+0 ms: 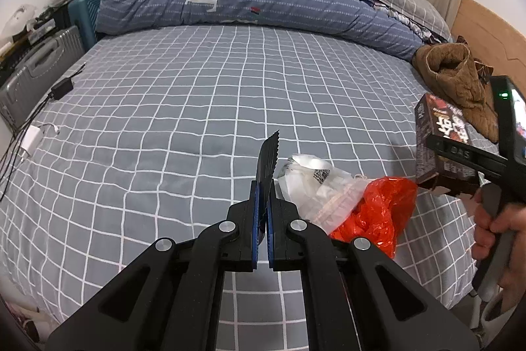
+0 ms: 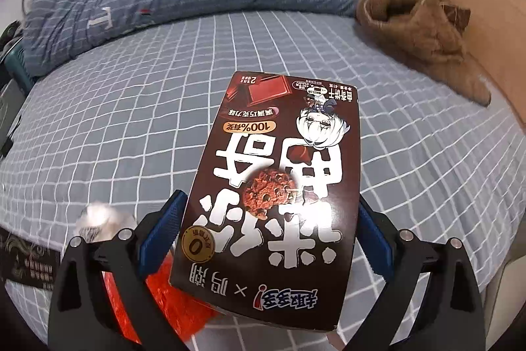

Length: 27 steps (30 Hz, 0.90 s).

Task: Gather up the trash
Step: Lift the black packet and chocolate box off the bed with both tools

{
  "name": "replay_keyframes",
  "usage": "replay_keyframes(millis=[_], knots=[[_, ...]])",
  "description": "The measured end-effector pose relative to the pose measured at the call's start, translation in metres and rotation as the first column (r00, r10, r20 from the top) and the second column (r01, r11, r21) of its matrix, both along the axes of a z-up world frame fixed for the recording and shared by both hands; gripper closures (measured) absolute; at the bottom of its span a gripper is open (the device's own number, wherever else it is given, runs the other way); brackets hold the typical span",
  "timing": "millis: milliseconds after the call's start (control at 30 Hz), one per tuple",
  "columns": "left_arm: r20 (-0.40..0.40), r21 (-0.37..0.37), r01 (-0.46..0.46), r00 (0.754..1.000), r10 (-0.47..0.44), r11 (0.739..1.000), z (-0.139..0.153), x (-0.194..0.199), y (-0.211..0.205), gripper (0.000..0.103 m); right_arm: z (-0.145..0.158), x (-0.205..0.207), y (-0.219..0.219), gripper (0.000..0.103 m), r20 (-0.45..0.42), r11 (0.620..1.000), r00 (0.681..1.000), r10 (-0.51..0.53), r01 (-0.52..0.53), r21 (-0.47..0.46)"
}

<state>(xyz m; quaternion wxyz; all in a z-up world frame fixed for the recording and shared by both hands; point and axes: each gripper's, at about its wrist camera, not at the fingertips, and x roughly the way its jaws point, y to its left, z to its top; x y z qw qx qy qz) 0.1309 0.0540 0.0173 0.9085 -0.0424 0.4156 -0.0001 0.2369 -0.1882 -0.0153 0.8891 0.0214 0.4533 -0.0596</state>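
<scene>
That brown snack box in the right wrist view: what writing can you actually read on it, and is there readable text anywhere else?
"100%" on an orange oval, upside down, on the cookie box.
"0" in a gold circle, on the same box.
Big white Chinese characters and small print there: I cannot read them reliably.
"T" on the blue quilt.
Lettering on the right gripper arm: too blurred.

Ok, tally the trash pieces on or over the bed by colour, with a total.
Black: 1, the serrated wrapper in the left hand-held gripper
White: 1, plastic bag
Red: 1, plastic bag
Brown: 1, cookie box in the right hand-held gripper
Total: 4
</scene>
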Motion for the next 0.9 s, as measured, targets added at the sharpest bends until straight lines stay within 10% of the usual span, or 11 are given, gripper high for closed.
replay_keyframes(millis=[900], knots=[[0.018,0.007,0.050,0.999,-0.051,0.999,0.019,-0.082,-0.051,0.100,0.064,-0.152,-0.001,0.011,0.183,0.996,0.980,0.083,-0.078,-0.033]])
